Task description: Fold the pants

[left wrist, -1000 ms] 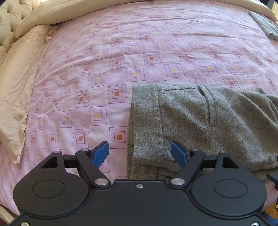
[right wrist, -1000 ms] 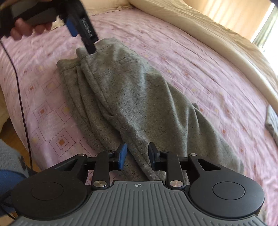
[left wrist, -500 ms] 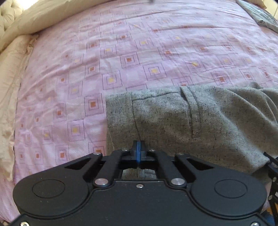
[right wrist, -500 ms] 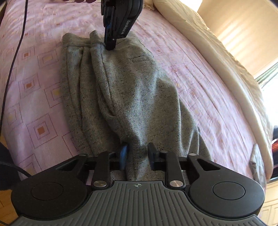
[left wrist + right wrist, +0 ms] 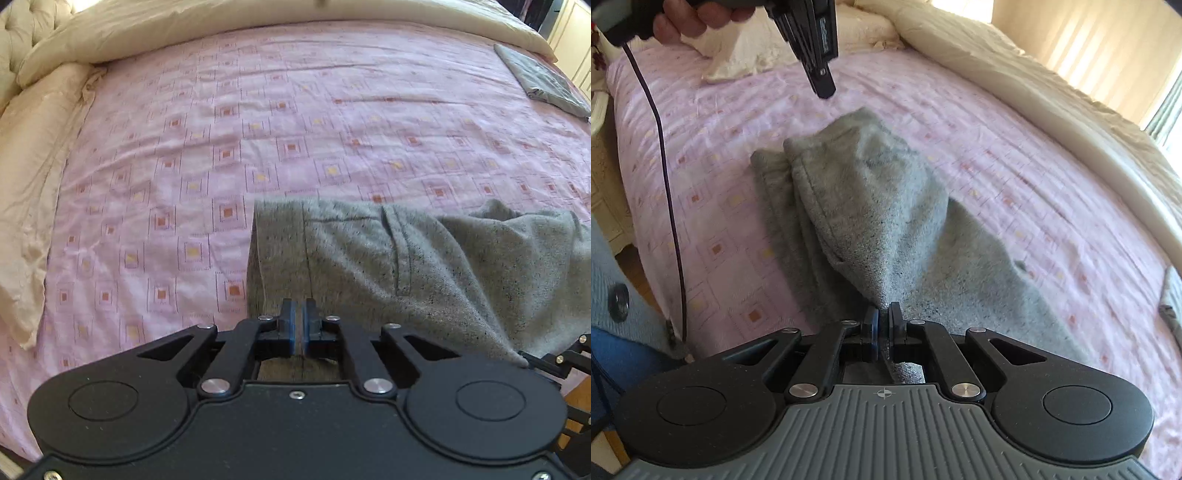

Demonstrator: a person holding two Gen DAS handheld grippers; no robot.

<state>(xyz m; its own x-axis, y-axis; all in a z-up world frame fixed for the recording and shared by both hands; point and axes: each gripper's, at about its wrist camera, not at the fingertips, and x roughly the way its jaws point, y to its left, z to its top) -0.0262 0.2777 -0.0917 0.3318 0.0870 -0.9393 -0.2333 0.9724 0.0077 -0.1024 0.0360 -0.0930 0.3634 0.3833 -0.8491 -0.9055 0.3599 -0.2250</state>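
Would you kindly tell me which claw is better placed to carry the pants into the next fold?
The right claw: it is shut on the grey pants, with cloth drawn taut into it. The left claw, whose jaws have just been opening slightly, hangs above the far end, clear of the cloth.

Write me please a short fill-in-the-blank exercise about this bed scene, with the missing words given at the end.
1. The right gripper pinches the pants, whose colour is ______.
2. The pants lie on a bedsheet with small squares, whose main colour is ______.
3. In the left wrist view, a folded cloth lies on the bed at the upper ______ of the picture.

Missing words: grey; pink; right
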